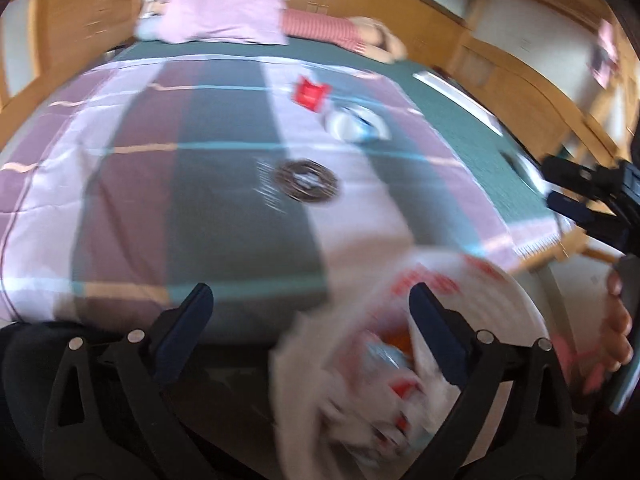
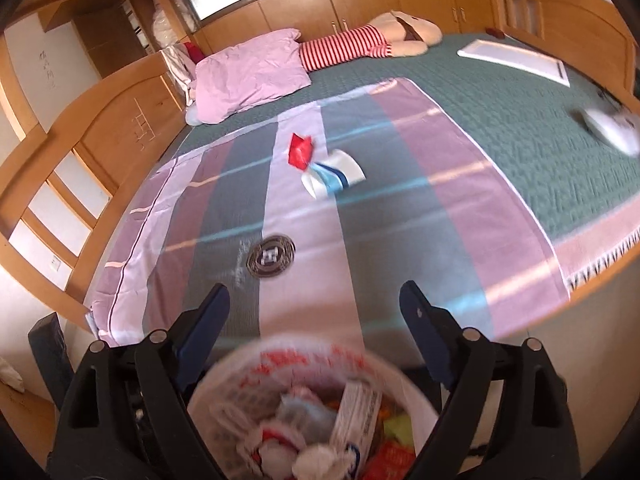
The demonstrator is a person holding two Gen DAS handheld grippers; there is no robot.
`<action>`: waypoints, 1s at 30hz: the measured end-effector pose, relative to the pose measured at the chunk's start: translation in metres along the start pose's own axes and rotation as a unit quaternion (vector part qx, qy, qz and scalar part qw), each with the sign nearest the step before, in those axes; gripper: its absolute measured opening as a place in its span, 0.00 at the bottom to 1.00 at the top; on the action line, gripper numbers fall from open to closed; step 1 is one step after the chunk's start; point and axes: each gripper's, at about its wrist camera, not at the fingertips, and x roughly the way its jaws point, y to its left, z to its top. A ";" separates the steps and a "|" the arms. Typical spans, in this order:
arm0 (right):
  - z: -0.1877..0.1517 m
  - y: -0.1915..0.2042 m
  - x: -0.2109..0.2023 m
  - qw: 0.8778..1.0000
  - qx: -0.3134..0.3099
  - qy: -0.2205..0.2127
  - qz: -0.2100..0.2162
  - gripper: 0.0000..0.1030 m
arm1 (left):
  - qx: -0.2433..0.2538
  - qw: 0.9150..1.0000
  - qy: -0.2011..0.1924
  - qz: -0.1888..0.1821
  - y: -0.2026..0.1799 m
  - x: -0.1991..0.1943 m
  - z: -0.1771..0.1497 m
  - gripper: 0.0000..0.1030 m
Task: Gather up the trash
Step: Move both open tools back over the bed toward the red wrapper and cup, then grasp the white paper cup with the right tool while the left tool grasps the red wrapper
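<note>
Left gripper (image 1: 308, 300): we see its jaws spread wide, nothing between the pads.
Right gripper (image 2: 314, 296): we see it wide apart too, gripping nothing.
Trash bin (image 2: 408, 384): white, bag-lined, full of wrappers, below both grippers at the bed's (image 2: 500, 120) foot.
Red wrapper (image 2: 301, 150): on the striped blanket (image 2: 440, 200), touching the crushed paper cup (image 2: 334, 174).
Round dark disc (image 2: 271, 256): nearer us, apart from both.

Trash bag (image 1: 400, 360) — motion-blurred, contents unreadable
</note>
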 end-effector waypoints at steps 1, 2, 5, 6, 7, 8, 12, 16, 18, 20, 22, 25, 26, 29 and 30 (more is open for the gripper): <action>0.008 0.003 0.008 1.000 -0.004 0.004 -0.002 0.83 | -0.012 1.000 0.002 0.014 0.008 0.006 0.009 0.96; 0.014 0.005 0.014 1.000 -0.007 0.007 -0.001 0.83 | -0.020 0.999 0.005 0.025 0.014 0.011 0.015 0.96; 0.038 0.018 0.045 1.000 -0.025 0.016 0.002 0.83 | -0.036 0.998 0.005 0.052 0.033 0.032 0.038 0.96; 0.045 0.020 0.054 0.999 -0.030 0.017 0.003 0.83 | -0.036 0.997 0.004 0.063 0.038 0.039 0.046 0.96; 0.054 0.024 0.068 0.999 -0.036 0.020 0.005 0.83 | -0.033 0.997 0.004 0.075 0.043 0.048 0.054 0.96; 0.061 0.027 0.079 0.999 -0.037 0.024 0.006 0.83 | -0.029 0.996 0.002 0.084 0.048 0.054 0.059 0.96; 0.102 0.036 0.132 0.999 -0.020 0.022 0.018 0.83 | -0.019 0.991 0.001 0.130 0.065 0.079 0.084 0.96; 0.144 0.050 0.197 0.999 -0.022 0.032 -0.006 0.83 | -0.049 0.993 -0.013 0.106 0.085 0.084 0.079 0.96; 0.161 0.057 0.235 0.998 -0.028 0.042 -0.026 0.83 | -0.056 0.992 -0.016 0.116 0.094 0.092 0.070 0.96; 0.175 0.058 0.276 0.997 -0.014 0.066 -0.038 0.83 | -0.090 0.986 0.006 0.141 0.103 0.100 0.070 0.96; 0.185 0.056 0.317 0.994 0.010 0.088 -0.058 0.83 | -0.127 0.983 -0.023 0.133 0.113 0.094 0.077 0.96; 0.194 0.049 0.368 0.989 0.053 0.110 -0.086 0.83 | -0.174 0.973 -0.058 0.140 0.125 0.086 0.081 0.96; 0.195 0.047 0.379 0.988 0.065 0.111 -0.090 0.83 | -0.187 0.971 -0.059 0.136 0.129 0.086 0.081 0.96; 0.196 0.055 0.401 0.986 0.045 0.116 -0.108 0.46 | -0.220 0.965 -0.052 0.134 0.141 0.087 0.079 0.96; 0.194 0.060 0.404 0.986 0.030 0.122 -0.113 0.38 | -0.227 0.963 -0.052 0.136 0.145 0.087 0.079 0.96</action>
